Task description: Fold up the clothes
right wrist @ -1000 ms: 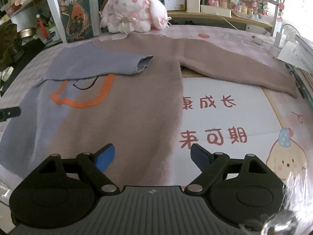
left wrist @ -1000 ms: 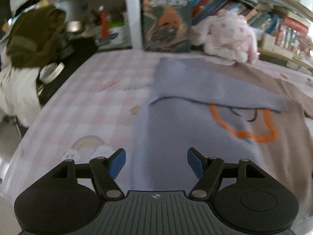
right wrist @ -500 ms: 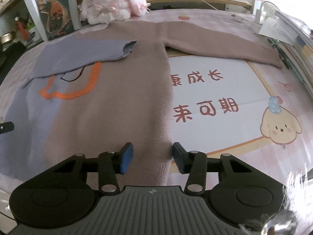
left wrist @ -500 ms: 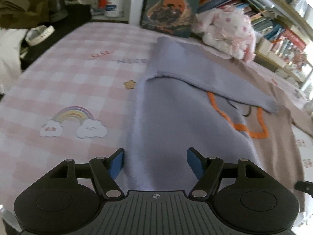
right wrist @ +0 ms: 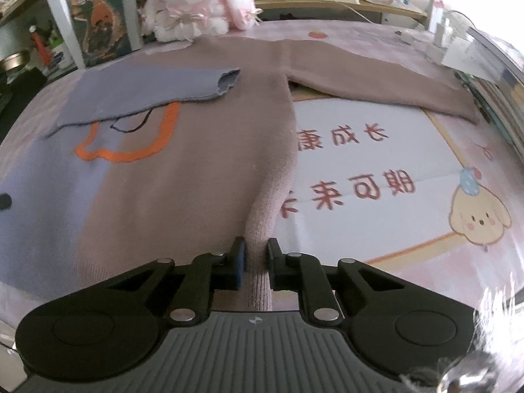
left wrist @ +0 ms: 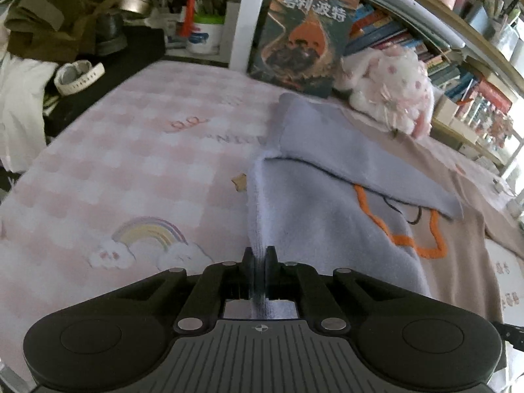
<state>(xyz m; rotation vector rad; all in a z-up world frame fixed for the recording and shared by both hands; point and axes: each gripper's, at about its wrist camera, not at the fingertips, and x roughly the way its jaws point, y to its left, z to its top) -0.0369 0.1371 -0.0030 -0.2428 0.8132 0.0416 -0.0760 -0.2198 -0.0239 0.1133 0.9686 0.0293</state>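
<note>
A sweater lies flat on the table, lavender on one half (left wrist: 327, 229) and brown-pink on the other (right wrist: 203, 170), with an orange outline on the chest. Its lavender sleeve (right wrist: 147, 91) is folded across the body; the brown sleeve (right wrist: 376, 82) stretches out to the right. My left gripper (left wrist: 260, 255) is shut on the lavender bottom hem corner, which rises in a ridge. My right gripper (right wrist: 255, 255) is shut on the brown bottom hem corner, pinched up between the pads.
A pink checked cloth (left wrist: 131, 163) covers the table, with a printed mat (right wrist: 376, 170) at the right. A plush rabbit (right wrist: 196, 3), a standing book (left wrist: 304, 36) and shelves line the far edge. Dark clutter and a white watch (left wrist: 78, 75) lie far left.
Both grippers were open over the sweater's bottom edge. They have closed on the hem, left on the lavender corner and right on the brown corner, and the cloth is pinched up.
</note>
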